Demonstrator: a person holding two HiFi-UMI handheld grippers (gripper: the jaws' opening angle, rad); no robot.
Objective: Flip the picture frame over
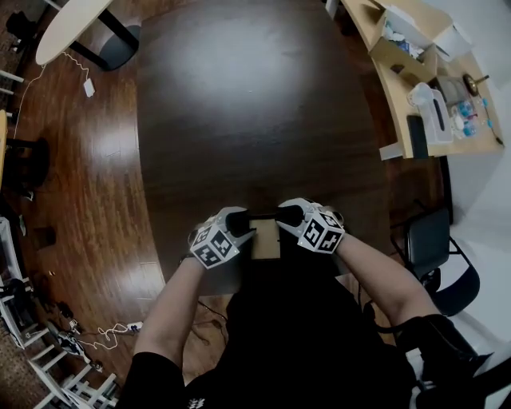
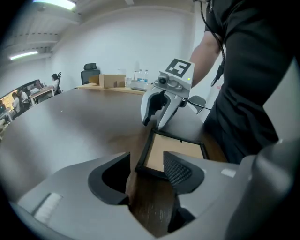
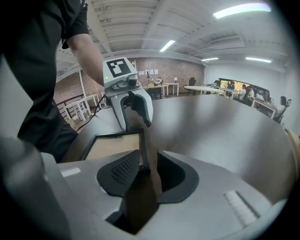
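The picture frame (image 1: 265,240), black-rimmed with a tan panel facing up, lies flat on the dark table (image 1: 255,104) near its front edge, right in front of me. My left gripper (image 1: 239,224) is at the frame's left end and my right gripper (image 1: 286,216) at its right end. In the left gripper view the left gripper (image 2: 146,161) stands open with a corner of the frame (image 2: 176,150) between its jaws, pads not pressing. In the right gripper view the right gripper (image 3: 147,159) is open astride the frame's (image 3: 110,145) black rim, with a gap on both sides.
A light wooden desk (image 1: 399,120) with cardboard boxes, a tissue box and bottles stands at the upper right. An office chair (image 1: 435,256) is to my right. A white oval table (image 1: 68,24) is at the upper left. The dark table stretches away beyond the frame.
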